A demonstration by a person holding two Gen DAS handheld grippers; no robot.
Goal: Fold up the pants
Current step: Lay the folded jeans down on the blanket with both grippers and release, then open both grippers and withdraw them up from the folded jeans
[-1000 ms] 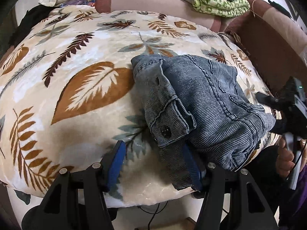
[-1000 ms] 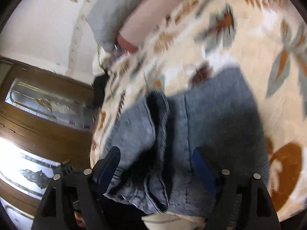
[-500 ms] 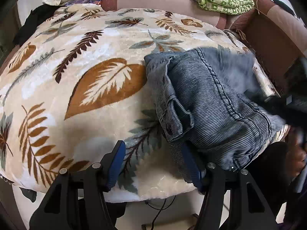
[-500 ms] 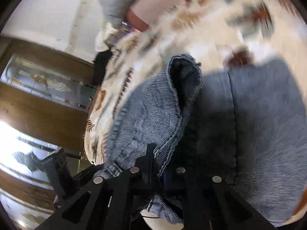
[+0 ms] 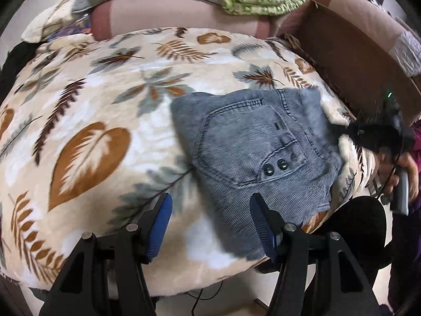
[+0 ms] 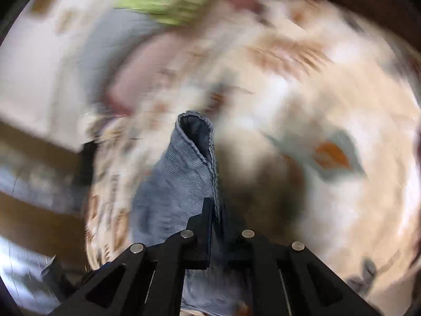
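Left wrist view: folded blue-grey corduroy pants (image 5: 252, 152) lie on a cream leaf-print blanket (image 5: 105, 121); left gripper (image 5: 210, 223), jaws apart, empty.

Right wrist view, blurred: right gripper (image 6: 214, 226) opening slightly, pads still pinching a pants fold (image 6: 184, 173).

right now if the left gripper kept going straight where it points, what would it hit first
Most likely the leaf-print blanket, just beside the near hem of the denim pants. The left gripper stands open with nothing between its pads; its right-hand pad overlaps the denim in the picture, though depth is unclear.
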